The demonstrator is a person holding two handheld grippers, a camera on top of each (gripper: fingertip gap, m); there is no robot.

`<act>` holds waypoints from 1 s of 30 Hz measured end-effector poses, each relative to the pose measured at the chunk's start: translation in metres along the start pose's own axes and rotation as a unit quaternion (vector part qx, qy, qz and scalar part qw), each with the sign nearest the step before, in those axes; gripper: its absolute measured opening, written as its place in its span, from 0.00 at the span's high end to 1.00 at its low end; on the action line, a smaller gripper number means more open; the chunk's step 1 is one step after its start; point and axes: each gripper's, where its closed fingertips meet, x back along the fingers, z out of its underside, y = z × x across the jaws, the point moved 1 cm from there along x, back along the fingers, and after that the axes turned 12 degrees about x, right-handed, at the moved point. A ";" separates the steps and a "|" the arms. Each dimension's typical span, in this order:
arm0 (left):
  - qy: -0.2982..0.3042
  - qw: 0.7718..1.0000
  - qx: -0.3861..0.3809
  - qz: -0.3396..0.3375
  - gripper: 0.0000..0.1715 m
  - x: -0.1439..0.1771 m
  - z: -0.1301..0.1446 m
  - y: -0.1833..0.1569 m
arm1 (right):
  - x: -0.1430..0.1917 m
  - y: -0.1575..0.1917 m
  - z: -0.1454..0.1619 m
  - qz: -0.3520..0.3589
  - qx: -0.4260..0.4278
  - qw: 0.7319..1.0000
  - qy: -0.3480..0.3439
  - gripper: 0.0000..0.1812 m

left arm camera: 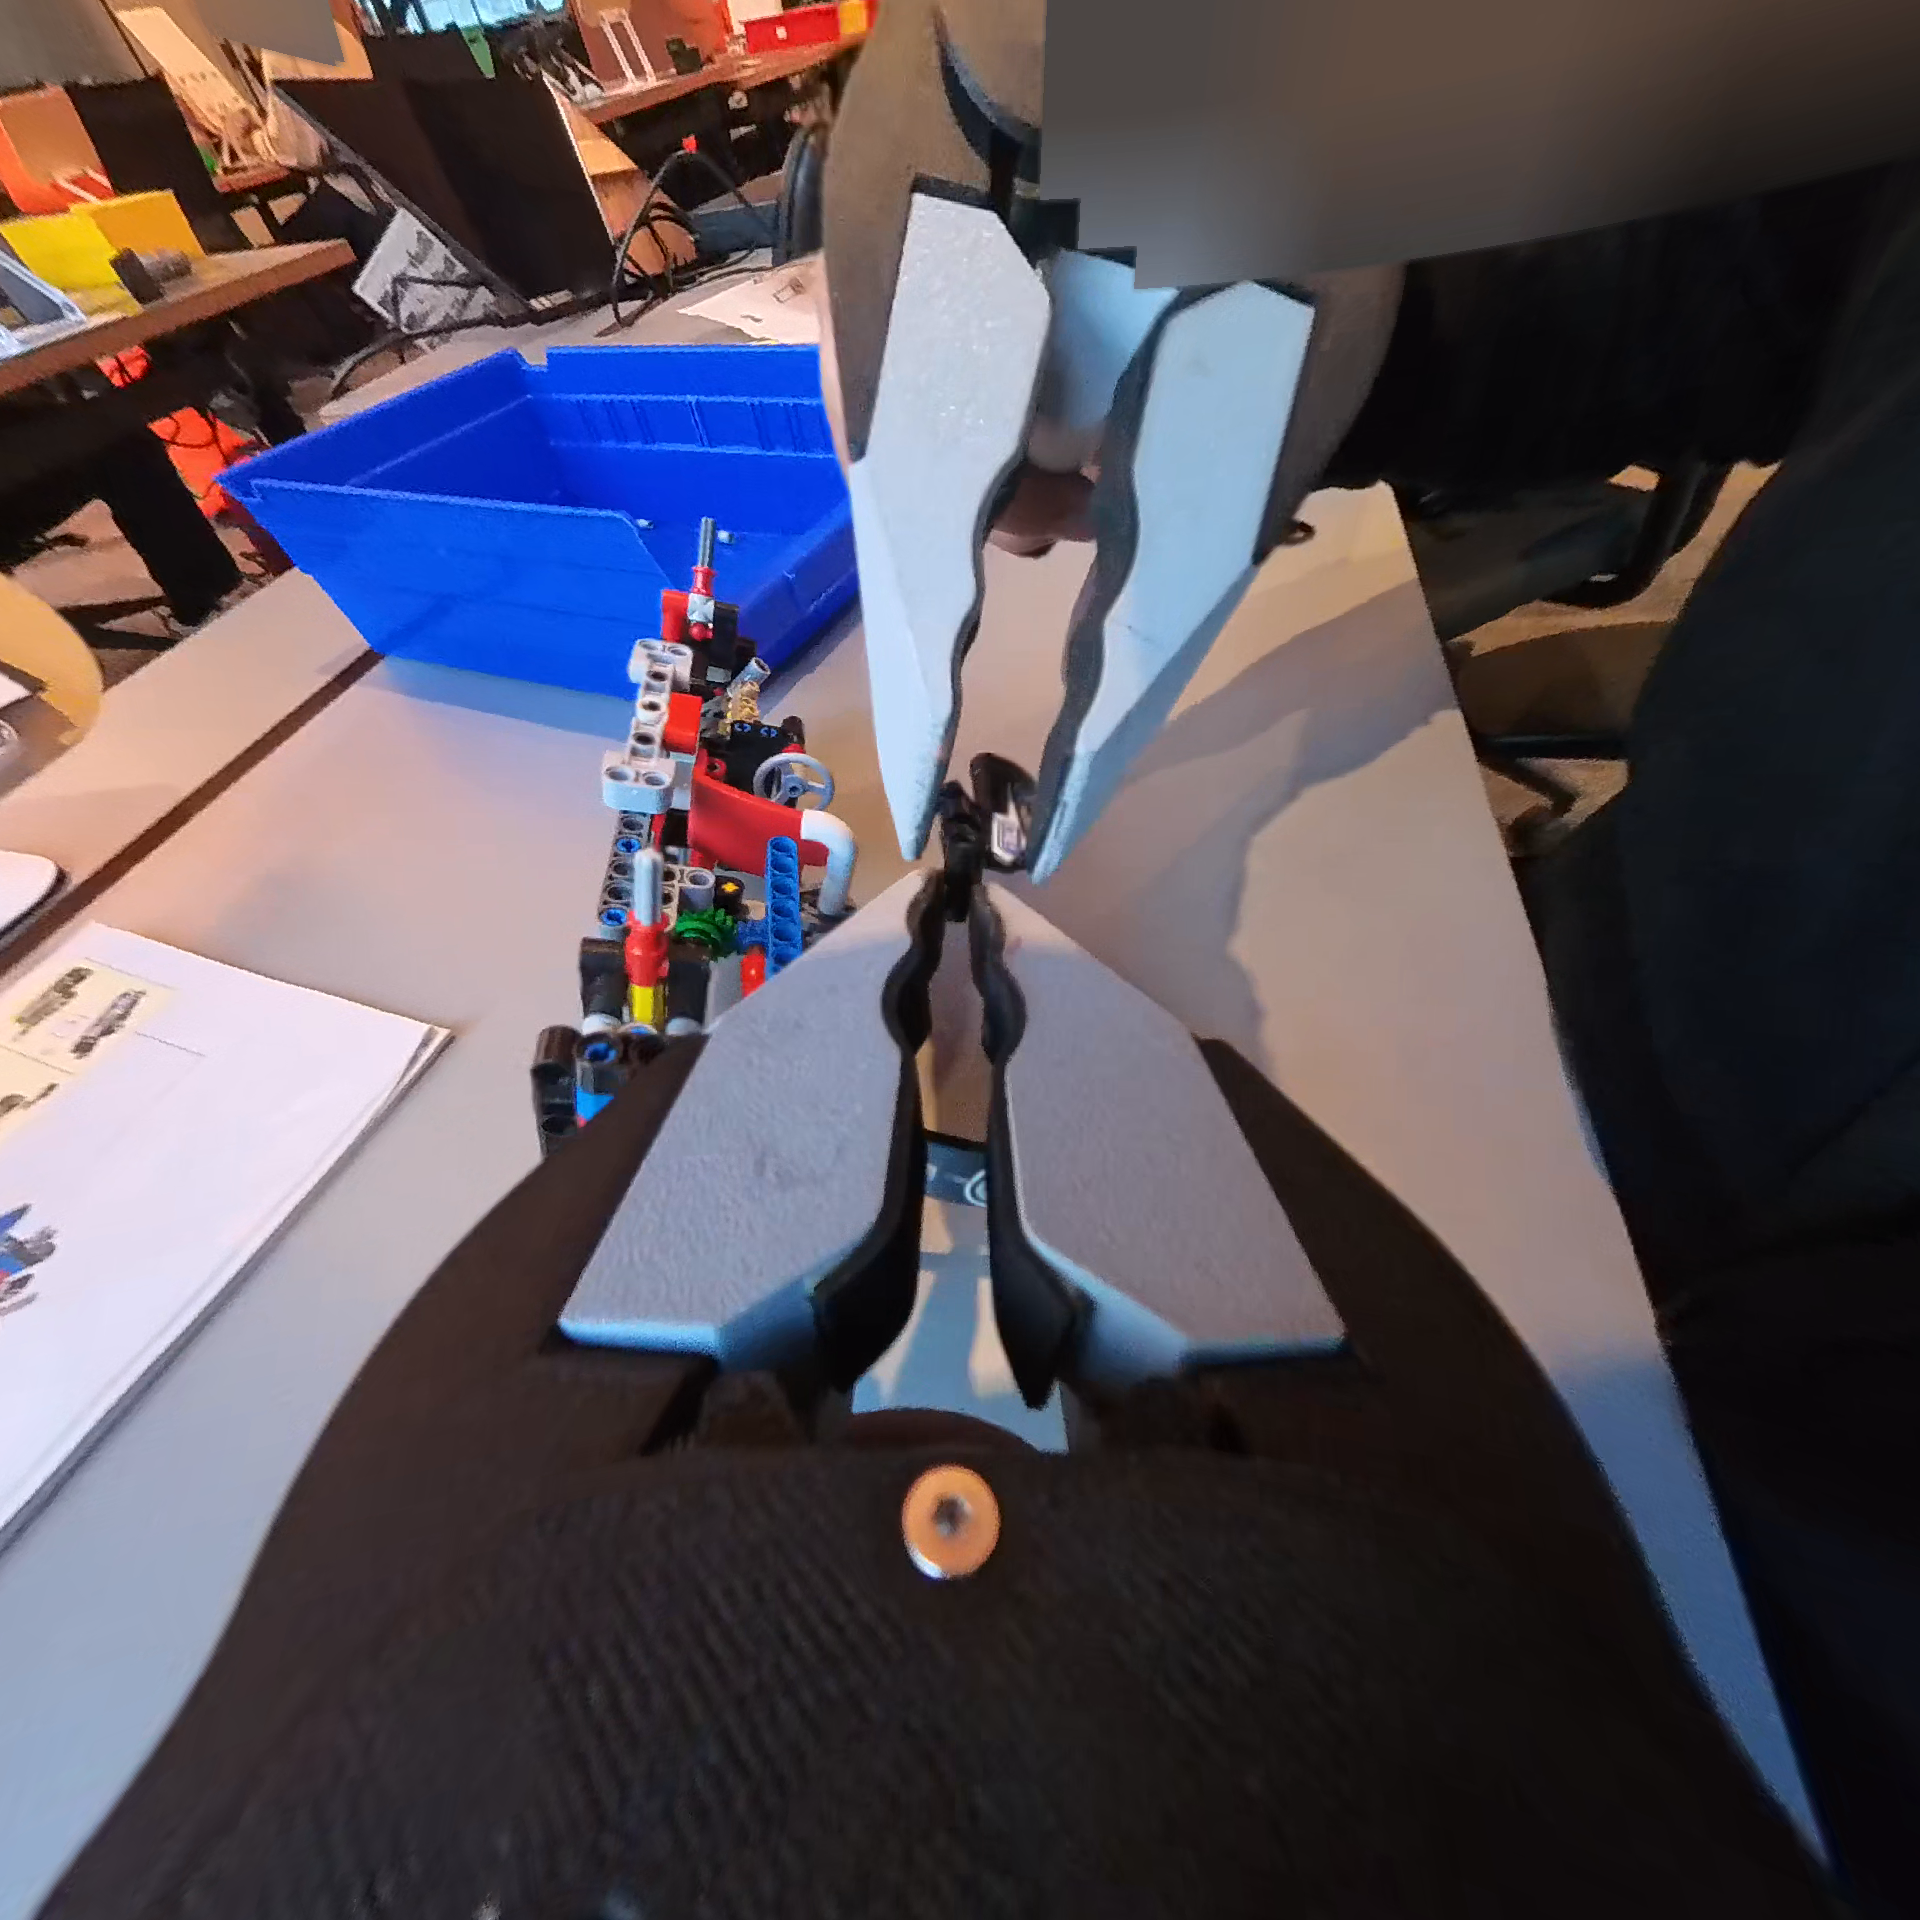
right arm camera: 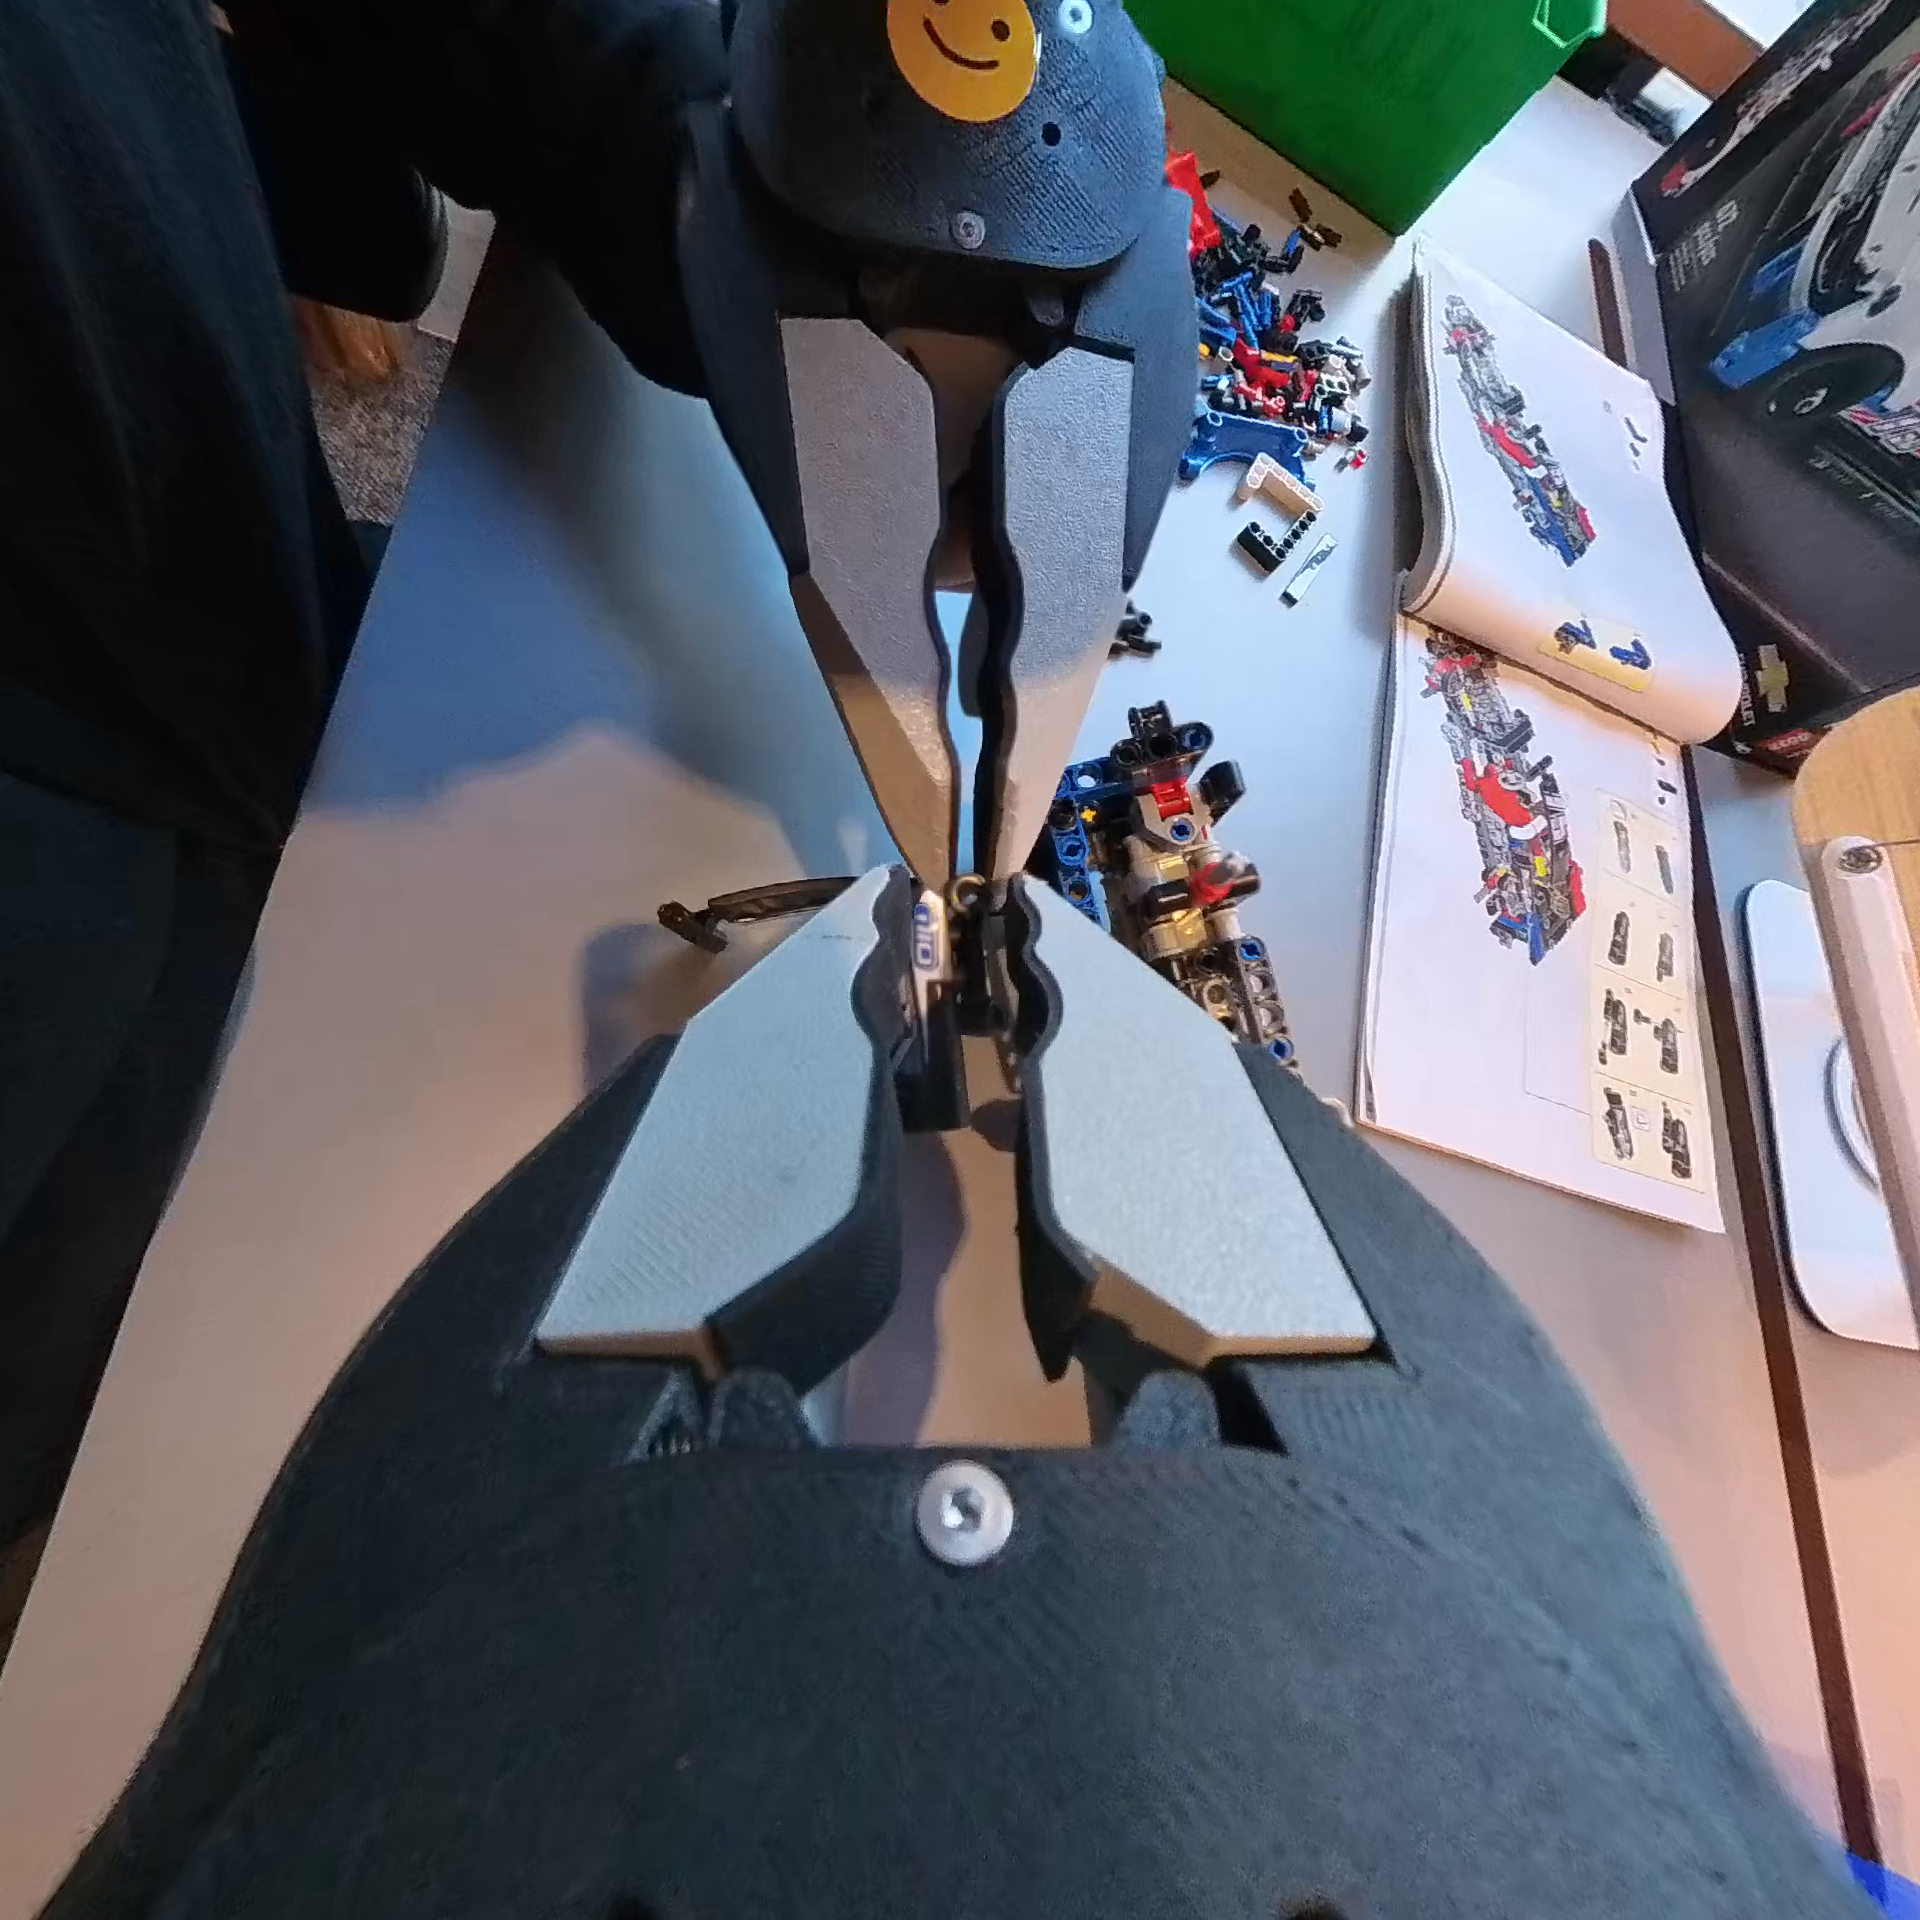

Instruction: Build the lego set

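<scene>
My two grippers meet tip to tip above the grey table (left arm camera: 1299,831). My left gripper (left arm camera: 951,891) is shut on a small black connector (left arm camera: 956,836). My right gripper (right arm camera: 956,896) is shut on a black panel piece with a white and blue sticker (right arm camera: 928,945). The connector touches that panel piece (left arm camera: 1006,821). In the left wrist view the right gripper (left arm camera: 977,857) comes in from above. In the right wrist view the left gripper (right arm camera: 966,868) comes in from above. The part-built lego chassis (left arm camera: 707,831) lies on the table beside the grippers and also shows in the right wrist view (right arm camera: 1174,883).
A blue bin (left arm camera: 499,520) stands behind the chassis. An open instruction booklet (right arm camera: 1527,883) lies beside it. A pile of loose pieces (right arm camera: 1268,343), a green bin (right arm camera: 1351,83) and the set's box (right arm camera: 1797,312) are farther back. A black curved piece (right arm camera: 748,904) lies near the table edge. The tips of both grippers are at nearly the same place.
</scene>
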 end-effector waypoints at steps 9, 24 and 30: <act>0.016 0.997 -0.076 -0.030 0.99 0.001 0.006 0.001 | 0.005 -0.005 -0.005 0.008 -0.008 1.000 -0.005 0.95; 0.053 0.993 -0.097 -0.047 1.00 -0.002 0.011 0.006 | -0.009 0.000 0.008 -0.016 0.023 0.998 0.049 0.98; 0.042 0.996 -0.057 -0.046 0.99 -0.001 0.008 0.010 | -0.008 -0.004 0.007 0.014 0.030 0.998 0.045 0.98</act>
